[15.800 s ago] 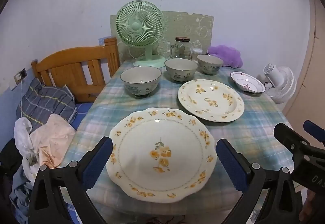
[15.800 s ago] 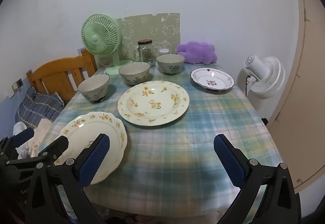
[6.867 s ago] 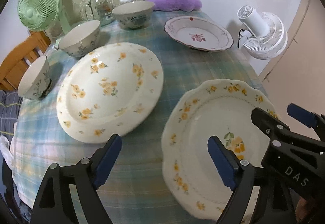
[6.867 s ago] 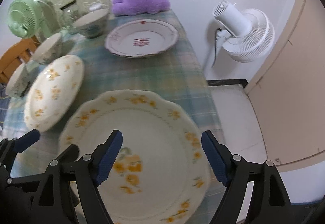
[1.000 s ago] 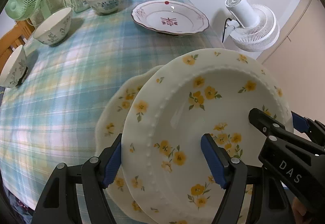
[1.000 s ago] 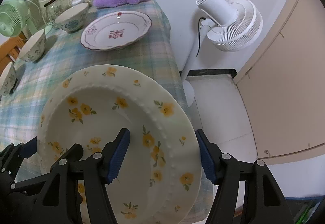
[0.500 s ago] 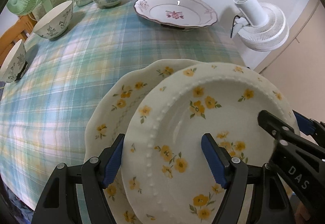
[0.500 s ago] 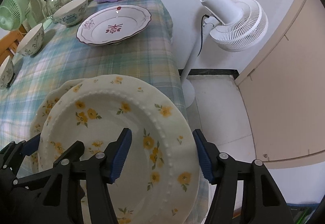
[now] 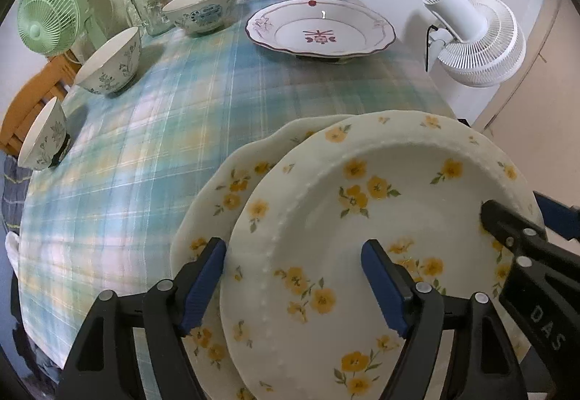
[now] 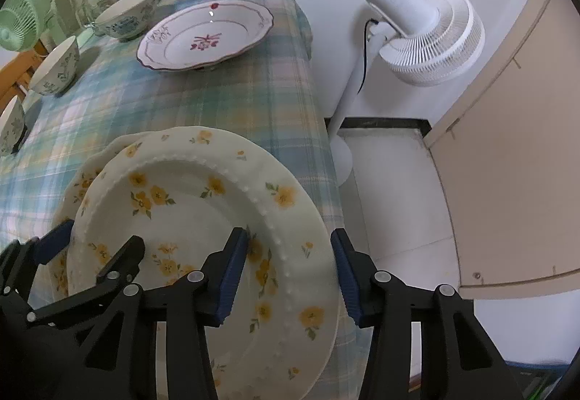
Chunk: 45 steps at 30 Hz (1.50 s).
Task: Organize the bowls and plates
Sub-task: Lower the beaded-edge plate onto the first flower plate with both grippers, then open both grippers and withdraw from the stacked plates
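Far left, three bowls (image 9: 108, 63) wait. Near right, the beaded plate (image 9: 380, 219) sits atop the scalloped plate (image 9: 214, 190). The left gripper (image 9: 293, 280) and right gripper (image 10: 290, 269) straddle its rims, jaws apart. Glazed china looks stiff, slippery, breakable; rims suit gripping.

The yellow-flowered plate (image 9: 380, 219) covers most of the scalloped plate (image 9: 224, 182) beneath it, leaving only that plate's crescent to the left of the left tongs (image 9: 293, 284). Whether either pair of tongs presses the top plate's rim cannot be told. Behind the right tongs (image 10: 290, 269), this plate's near edge runs off the frame. The jar (image 9: 150, 7) label far ahead is too small to read.
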{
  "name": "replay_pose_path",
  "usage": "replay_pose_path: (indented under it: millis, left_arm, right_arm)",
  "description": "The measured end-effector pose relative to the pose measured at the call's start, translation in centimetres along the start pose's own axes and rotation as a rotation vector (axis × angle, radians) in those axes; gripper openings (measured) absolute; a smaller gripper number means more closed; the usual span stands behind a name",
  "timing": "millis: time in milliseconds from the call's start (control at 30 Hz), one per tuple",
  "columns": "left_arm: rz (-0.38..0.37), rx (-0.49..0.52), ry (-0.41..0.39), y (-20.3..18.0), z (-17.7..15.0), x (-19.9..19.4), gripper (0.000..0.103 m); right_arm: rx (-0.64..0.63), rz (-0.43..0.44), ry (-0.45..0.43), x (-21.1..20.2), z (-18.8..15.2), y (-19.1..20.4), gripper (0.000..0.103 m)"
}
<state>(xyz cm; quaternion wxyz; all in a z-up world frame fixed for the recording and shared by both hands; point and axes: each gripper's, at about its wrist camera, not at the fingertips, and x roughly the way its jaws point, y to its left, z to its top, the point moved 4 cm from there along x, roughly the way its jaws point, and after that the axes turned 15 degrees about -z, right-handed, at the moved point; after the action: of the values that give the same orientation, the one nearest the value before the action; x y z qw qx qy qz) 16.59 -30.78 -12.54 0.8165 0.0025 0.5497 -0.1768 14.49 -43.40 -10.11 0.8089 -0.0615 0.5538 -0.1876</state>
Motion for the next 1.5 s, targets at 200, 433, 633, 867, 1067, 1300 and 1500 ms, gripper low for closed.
replay_pose_path:
  millis: [200,433,633,867,1067,1300,1500]
  left_arm:
    - [-0.042,-0.023,0.009,0.6,-0.1,-0.5,0.082]
    - [-0.085,-0.008,-0.003,0.6,-0.2,-2.2,0.082]
    - [-0.091,-0.015,-0.006,1.1,-0.6,-2.6,0.082]
    - [-0.082,-0.034,-0.016,1.5,-0.6,-2.9,0.083]
    - [-0.068,-0.059,-0.017,1.6,-0.7,-3.0,0.082]
    - [-0.065,-0.088,0.006,1.7,-0.8,-3.6,0.083]
    - [-0.077,-0.06,-0.013,2.0,-0.5,-4.9,0.086]
  right_arm:
    - [0.006,-0.005,-0.002,-0.7,-0.2,-0.8,0.039]
    - [-0.007,-0.008,0.008,-0.4,0.0,0.0,0.035]
    - [-0.029,-0.009,0.004,-0.1,0.1,1.1,0.036]
    - [-0.05,-0.002,-0.004,0.2,0.5,1.9,0.037]
    - [-0.07,0.018,-0.018,0.2,0.6,2.2,0.037]
    - [-0.076,0.054,0.009,0.1,0.3,2.3,0.038]
    - [-0.053,0.069,-0.007,-1.4,0.2,2.1,0.041]
